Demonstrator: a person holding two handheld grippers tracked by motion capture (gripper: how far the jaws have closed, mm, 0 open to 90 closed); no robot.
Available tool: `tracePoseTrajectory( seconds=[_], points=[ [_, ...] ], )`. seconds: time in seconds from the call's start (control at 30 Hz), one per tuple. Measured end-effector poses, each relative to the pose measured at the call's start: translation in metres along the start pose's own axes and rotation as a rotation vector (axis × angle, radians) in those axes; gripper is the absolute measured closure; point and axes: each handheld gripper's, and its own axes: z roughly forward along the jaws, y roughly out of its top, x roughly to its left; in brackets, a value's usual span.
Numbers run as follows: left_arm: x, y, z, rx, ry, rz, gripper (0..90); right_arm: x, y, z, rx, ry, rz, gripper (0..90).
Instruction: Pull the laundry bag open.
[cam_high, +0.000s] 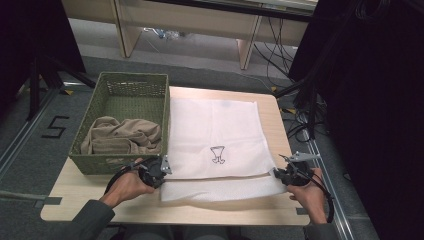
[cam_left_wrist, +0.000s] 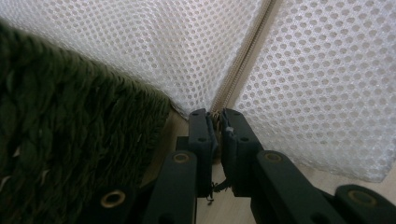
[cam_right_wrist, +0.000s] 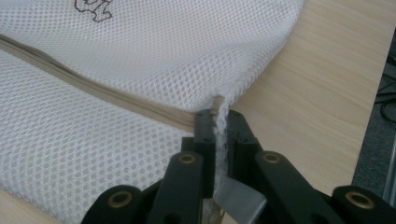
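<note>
A white mesh laundry bag lies flat on the wooden table, with a small dark emblem near its front and a beige zipper along its near edge. My left gripper is shut on the zipper end at the bag's left front corner, right beside the basket. My right gripper is shut on the mesh at the bag's right front corner. A person's hands hold both grippers from the table's near edge.
A green woven basket stands left of the bag and holds crumpled beige clothing. Its wall is close to my left jaws. Bare table runs right of the bag to the edge. Cables and furniture legs lie beyond.
</note>
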Motion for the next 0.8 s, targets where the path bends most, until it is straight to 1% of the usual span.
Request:
tracePoseTrajectory(
  seconds=[0.07,0.1,0.13,0.2,0.3,0.33,0.37,0.47,0.53,0.6,0.67,0.7,0.77,0.8],
  points=[
    [0.0,-0.001,0.0,-0.003,0.001,-0.005,82.2,-0.001,0.0,0.001,-0.002,-0.007,0.004,85.5],
    [-0.001,-0.001,0.0,-0.008,-0.002,-0.019,82.1,0.0,0.0,0.001,0.002,0.0,-0.002,85.4],
    [-0.001,-0.001,0.0,-0.012,-0.003,-0.024,82.1,0.0,0.0,0.001,0.002,0.0,-0.002,85.4],
    [-0.002,-0.001,0.0,-0.022,0.0,-0.024,82.0,0.0,-0.001,0.002,0.006,-0.004,-0.002,85.4],
    [-0.007,-0.001,0.001,-0.031,0.007,-0.028,80.9,0.0,-0.001,0.004,0.011,0.002,-0.001,85.2],
    [-0.009,-0.001,0.001,-0.035,0.003,-0.028,80.2,-0.001,-0.002,0.005,0.018,0.002,-0.003,85.1],
    [-0.01,0.0,0.001,-0.04,0.008,-0.024,78.9,-0.001,-0.003,0.005,0.025,0.012,-0.004,85.1],
    [-0.015,0.004,-0.003,-0.081,0.019,-0.038,72.7,-0.001,-0.003,0.007,0.025,0.014,-0.004,84.7],
    [-0.018,0.009,-0.007,-0.103,0.022,-0.031,68.6,0.0,-0.003,0.008,0.022,0.016,-0.002,84.5],
    [-0.021,0.014,-0.01,-0.124,0.024,-0.034,64.7,-0.001,-0.003,0.009,0.024,0.013,-0.003,84.3],
    [-0.025,0.019,-0.011,-0.15,0.022,-0.044,61.1,-0.001,-0.003,0.009,0.027,0.015,-0.006,83.9],
    [-0.026,0.022,-0.011,-0.155,0.016,-0.045,59.2,0.0,-0.004,0.01,0.027,0.005,-0.003,83.7],
    [-0.029,0.026,-0.011,-0.173,0.013,-0.051,56.8,-0.001,-0.005,0.011,0.029,0.006,0.002,83.2],
    [-0.029,0.028,-0.01,-0.181,0.009,-0.052,55.7,-0.002,-0.005,0.01,0.034,0.016,-0.003,83.0]
  ],
)
